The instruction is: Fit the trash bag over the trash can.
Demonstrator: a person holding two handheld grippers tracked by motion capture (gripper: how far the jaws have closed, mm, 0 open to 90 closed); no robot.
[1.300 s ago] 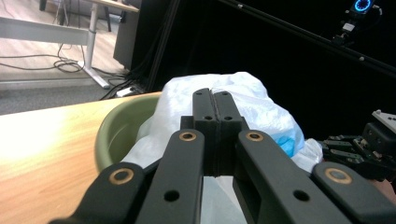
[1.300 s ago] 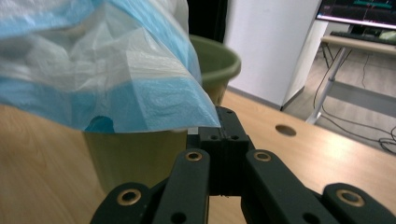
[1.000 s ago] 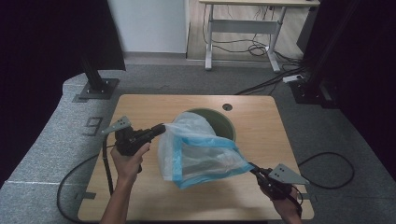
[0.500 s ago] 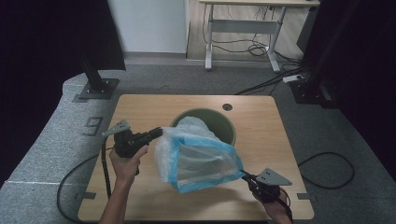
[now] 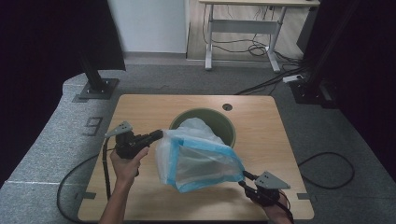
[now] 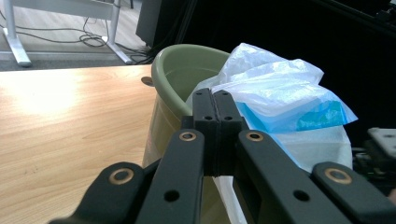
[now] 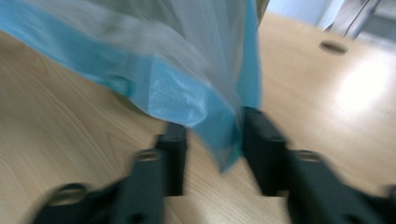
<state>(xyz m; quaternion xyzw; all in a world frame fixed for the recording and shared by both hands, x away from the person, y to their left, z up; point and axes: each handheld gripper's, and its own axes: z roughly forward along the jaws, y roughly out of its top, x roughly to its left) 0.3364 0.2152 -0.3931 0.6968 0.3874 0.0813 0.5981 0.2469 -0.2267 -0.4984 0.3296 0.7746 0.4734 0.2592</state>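
l gripper clamped tight on the near-left edge of the plastic bag; in the left gripper view its jaws meet flat w/ film pinched between. r gripper at the bag's blue-trimmed corner, jaws have just been opening: now approx half apart, blue hem hanging loose between them, touching the r pad at most, not pinched.

bag is stretched over the near rim of the green bin at mid table, part of it puffed up inside the bin, mouth held out toward the person. table bare otherwise.

step in hand, as i read it: lining the bin w/ the bag. to do it well: keep l grip fixed as anchor, re-grip r corner deeper on the hem, then pull both edges down and outward over the rim, evenly, so film doesn't slip or tear.

vs a sec ago: r gripper sits lower and nearer the table's front edge, r corner dragged down w/ it; then r jaws were shut on that corner. l hand much the same spot.
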